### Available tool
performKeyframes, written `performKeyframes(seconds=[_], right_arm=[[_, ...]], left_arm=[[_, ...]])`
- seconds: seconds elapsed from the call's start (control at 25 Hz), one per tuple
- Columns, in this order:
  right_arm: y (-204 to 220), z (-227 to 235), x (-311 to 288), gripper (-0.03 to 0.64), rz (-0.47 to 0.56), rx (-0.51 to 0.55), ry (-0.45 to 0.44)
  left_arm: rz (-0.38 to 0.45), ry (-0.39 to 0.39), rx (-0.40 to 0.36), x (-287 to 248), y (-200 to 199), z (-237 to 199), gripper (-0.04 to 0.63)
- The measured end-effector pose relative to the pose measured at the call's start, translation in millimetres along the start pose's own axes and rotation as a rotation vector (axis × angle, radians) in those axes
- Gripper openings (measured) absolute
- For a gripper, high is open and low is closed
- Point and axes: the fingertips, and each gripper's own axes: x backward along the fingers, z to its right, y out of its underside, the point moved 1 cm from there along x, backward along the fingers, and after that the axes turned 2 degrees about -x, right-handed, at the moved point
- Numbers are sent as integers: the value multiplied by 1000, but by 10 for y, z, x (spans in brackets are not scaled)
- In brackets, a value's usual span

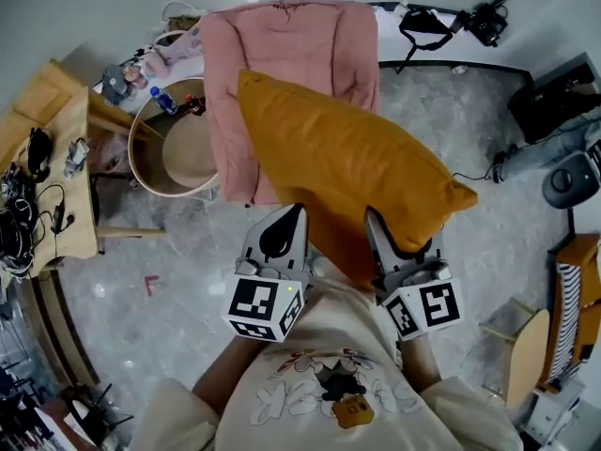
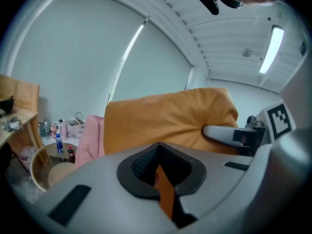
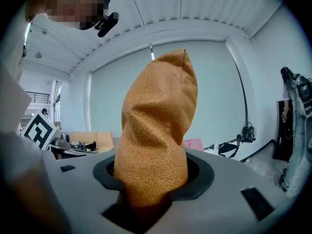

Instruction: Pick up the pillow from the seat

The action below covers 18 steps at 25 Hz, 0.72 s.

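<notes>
Pillow up off the seat, orange fold pinched in left gripper jaws, right gripper at its side, pink chair behind.

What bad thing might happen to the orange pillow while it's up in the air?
The left gripper pinches only a thin edge of the pillow, so that side might slip out and droop. The right gripper grips a thick bunch, which looks safer. Swinging it sideways might knock the bottles on the round table.
</notes>
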Motion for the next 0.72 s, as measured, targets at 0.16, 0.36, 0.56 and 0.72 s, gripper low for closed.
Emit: performKeyframes(seconds=[0.16, 0.36, 0.56, 0.72], right_arm=[[7, -17, 49, 233, 14, -2, 23], [-15, -38, 67, 233, 23, -8, 31], [28, -77, 71, 233, 22, -14, 34], [73, -105, 84, 233, 18, -14, 35]], left_arm=[[-1, 31, -23, 40, 7, 54, 5], [0, 38, -34, 114, 5, 73, 5], [-7, 28, -32, 175, 42, -12, 5], [-11, 33, -30, 197, 87, -17, 5]])
